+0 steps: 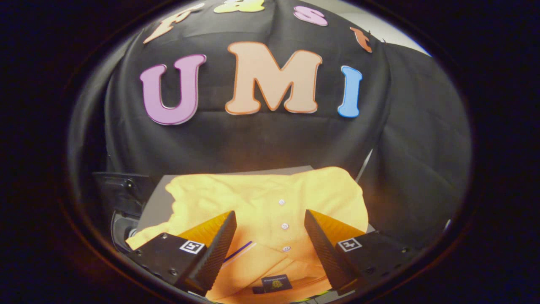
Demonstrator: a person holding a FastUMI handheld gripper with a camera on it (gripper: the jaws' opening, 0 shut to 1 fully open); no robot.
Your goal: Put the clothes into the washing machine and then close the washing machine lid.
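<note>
A folded yellow polo shirt (270, 202) with white buttons and a dark neck label lies on a grey surface (154, 202) just below and ahead of me. My gripper (270, 217) hovers over it, open, with the button placket and collar showing in the wide gap between the two fingers. Neither finger presses on the cloth. To the left of the shirt, past the left finger, I see a dark machine part (122, 190) with a rounded opening (122, 230) below it; it looks like the washing machine, mostly hidden.
The black booth cloth (261, 139) hangs close behind the grey surface and wraps round to the right. A thin pale rod (365, 162) rises at the shirt's far right corner.
</note>
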